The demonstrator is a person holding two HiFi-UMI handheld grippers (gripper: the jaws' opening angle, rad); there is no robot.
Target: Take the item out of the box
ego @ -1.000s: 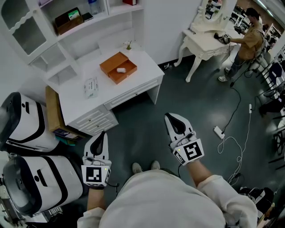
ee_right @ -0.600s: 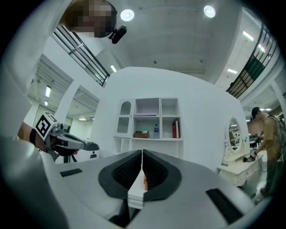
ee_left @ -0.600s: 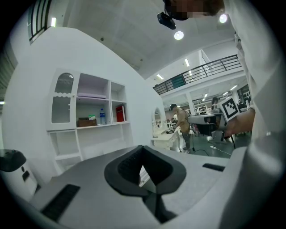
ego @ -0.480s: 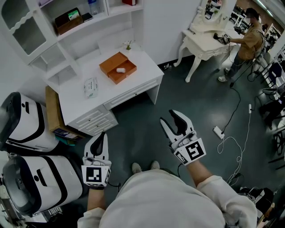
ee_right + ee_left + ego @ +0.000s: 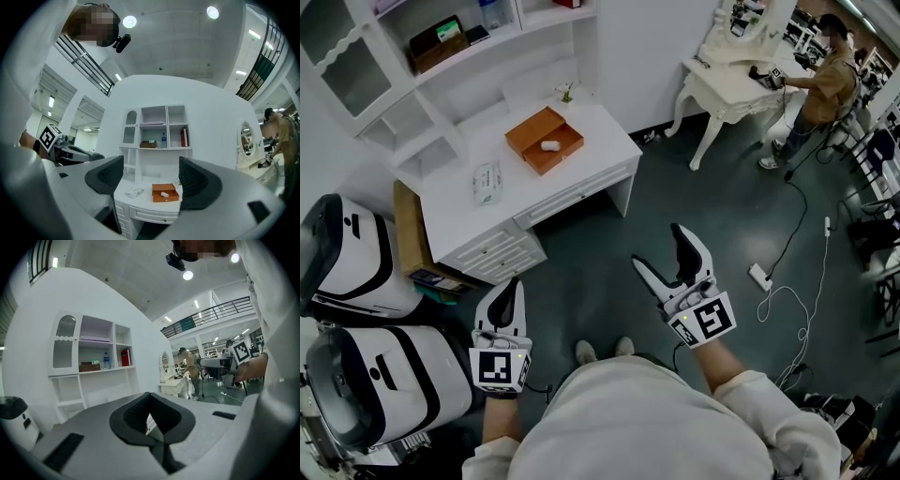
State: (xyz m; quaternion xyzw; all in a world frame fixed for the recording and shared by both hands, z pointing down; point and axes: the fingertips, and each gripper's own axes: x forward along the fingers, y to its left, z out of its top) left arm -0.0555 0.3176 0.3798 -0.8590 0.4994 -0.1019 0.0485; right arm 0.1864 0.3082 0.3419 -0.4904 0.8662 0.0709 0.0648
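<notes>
The right hand-held gripper (image 5: 659, 248) has just been opening its jaws, and they now stand spread wide with nothing between them; in the right gripper view the gap frames the orange box (image 5: 165, 192) far off on the white counter (image 5: 602, 141). This reads as preparation rather than contact, since the opened jaws look readied for a grasp while the approach is not yet made. The left hand-held gripper (image 5: 512, 292) has its jaws pressed together on nothing and hangs low beside the person's body. The item (image 5: 549, 145), a small pale object, lies inside the box, which sits towards the back of the counter, well apart from both grippers, with open floor between. A flat packet (image 5: 487, 181) lies on the same counter, apart from the box. The item is too small to identify, and neither its shape nor how it rests in the box can be made out. The box seems to show two orange halves, perhaps tray and folded-back lid, though that is uncertain. The left gripper view is filled mostly by its own jaws and shows neither box nor item.
</notes>
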